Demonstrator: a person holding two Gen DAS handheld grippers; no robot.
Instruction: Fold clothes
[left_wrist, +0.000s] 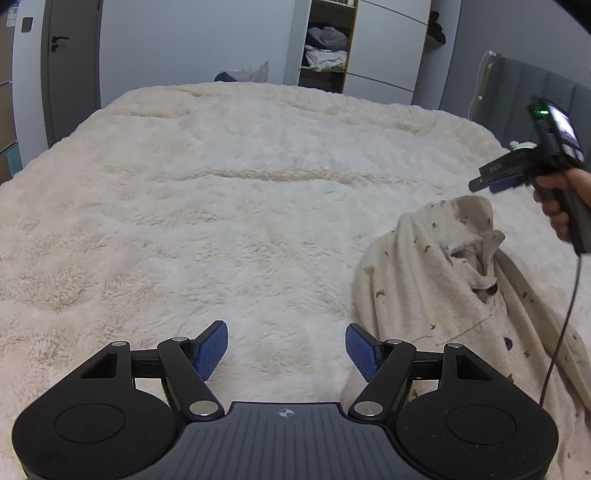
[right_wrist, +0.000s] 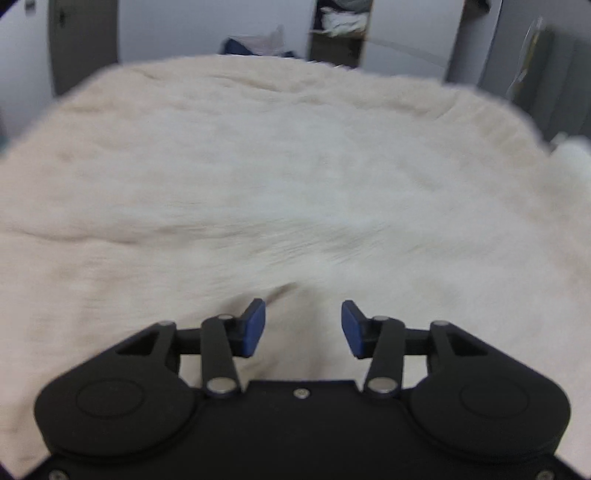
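Observation:
A cream button-up shirt with small dark leaf prints (left_wrist: 458, 280) lies crumpled at the right side of the bed in the left wrist view. My left gripper (left_wrist: 286, 345) is open and empty, low over the blanket just left of the shirt. My right gripper (right_wrist: 303, 326) is open and empty over bare blanket; its view is blurred and the shirt does not show in it. In the left wrist view the right gripper (left_wrist: 484, 182) hangs in the air just above the shirt's top edge, held by a hand.
A fluffy cream blanket (left_wrist: 221, 206) covers the whole bed. Beyond it stand a grey door (left_wrist: 70, 66), an open wardrobe with piled clothes (left_wrist: 327, 48) and a grey headboard (left_wrist: 532, 92) at the right. A cable (left_wrist: 565, 321) hangs from the right gripper across the shirt.

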